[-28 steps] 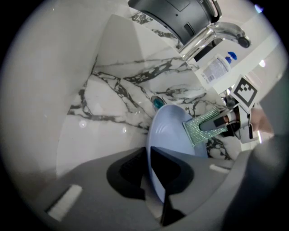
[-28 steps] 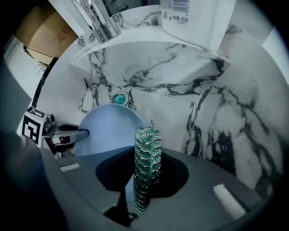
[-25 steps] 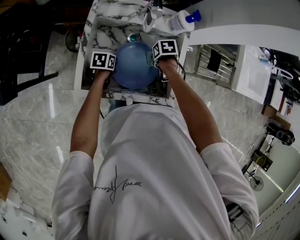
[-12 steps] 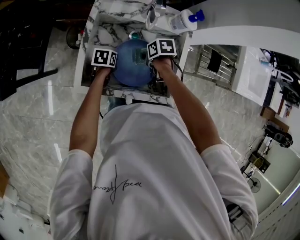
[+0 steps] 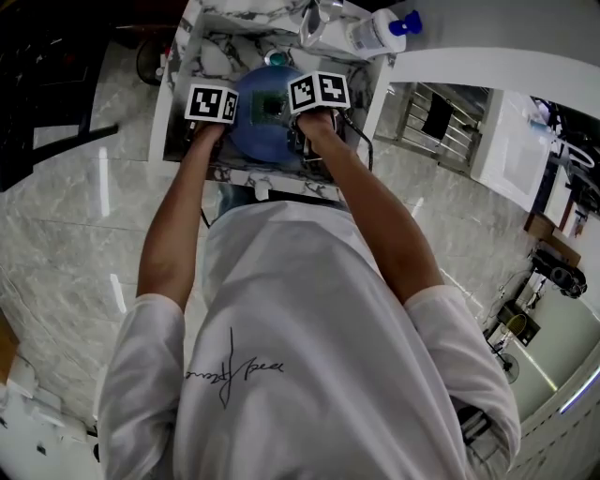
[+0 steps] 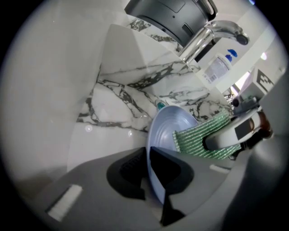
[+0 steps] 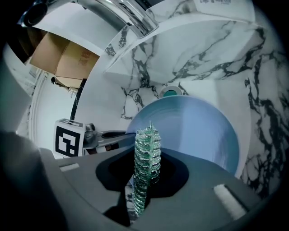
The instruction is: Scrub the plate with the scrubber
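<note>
Over a marble sink [image 6: 131, 76] beneath a chrome faucet [image 6: 212, 34], the left gripper [image 6: 146, 173] clamps the rim of a blue plate [image 6: 162, 126] held on edge, while the right gripper [image 7: 145, 180] pinches a green scrubber [image 7: 146, 149] that lies against the plate's face.

A bottle [image 5: 375, 33] sits beside the sink faucet [image 5: 313, 21].

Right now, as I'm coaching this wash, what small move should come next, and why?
Probably sweep the scrubber across the face of the plate: the right claw presses it against that blue surface, and the left claw clamps the rim.
</note>
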The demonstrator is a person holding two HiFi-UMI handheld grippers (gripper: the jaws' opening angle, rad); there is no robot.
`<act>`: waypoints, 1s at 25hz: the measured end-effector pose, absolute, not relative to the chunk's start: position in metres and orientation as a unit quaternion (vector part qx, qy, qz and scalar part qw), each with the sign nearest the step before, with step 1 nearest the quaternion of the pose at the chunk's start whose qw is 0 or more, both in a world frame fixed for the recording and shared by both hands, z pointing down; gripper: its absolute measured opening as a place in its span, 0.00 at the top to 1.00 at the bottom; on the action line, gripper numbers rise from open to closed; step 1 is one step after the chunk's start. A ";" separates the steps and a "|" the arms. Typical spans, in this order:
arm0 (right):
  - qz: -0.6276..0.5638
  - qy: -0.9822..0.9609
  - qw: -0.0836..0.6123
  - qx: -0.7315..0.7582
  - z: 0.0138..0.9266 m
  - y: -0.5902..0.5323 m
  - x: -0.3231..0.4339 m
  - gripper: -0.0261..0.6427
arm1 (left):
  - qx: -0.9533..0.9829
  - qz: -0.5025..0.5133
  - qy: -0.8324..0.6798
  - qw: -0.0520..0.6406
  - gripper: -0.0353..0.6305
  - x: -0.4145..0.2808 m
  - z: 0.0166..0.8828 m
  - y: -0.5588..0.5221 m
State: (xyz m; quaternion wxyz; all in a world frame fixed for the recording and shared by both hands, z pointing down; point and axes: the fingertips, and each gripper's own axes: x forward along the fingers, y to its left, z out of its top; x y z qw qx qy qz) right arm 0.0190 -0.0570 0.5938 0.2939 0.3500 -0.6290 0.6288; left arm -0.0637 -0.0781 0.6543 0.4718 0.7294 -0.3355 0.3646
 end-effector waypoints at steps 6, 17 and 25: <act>0.640 -0.626 0.293 0.335 0.601 -0.048 0.008 0.86 | 0.728 0.368 -0.339 0.469 0.82 -0.066 0.656 -0.077; 0.645 -0.627 0.304 0.312 0.615 -0.032 -0.007 0.86 | 0.732 0.363 -0.336 0.468 0.82 -0.063 0.653 -0.079; 0.642 -0.626 0.316 0.310 0.626 -0.021 -0.007 0.86 | 0.734 0.361 -0.334 0.469 0.81 -0.062 0.652 -0.079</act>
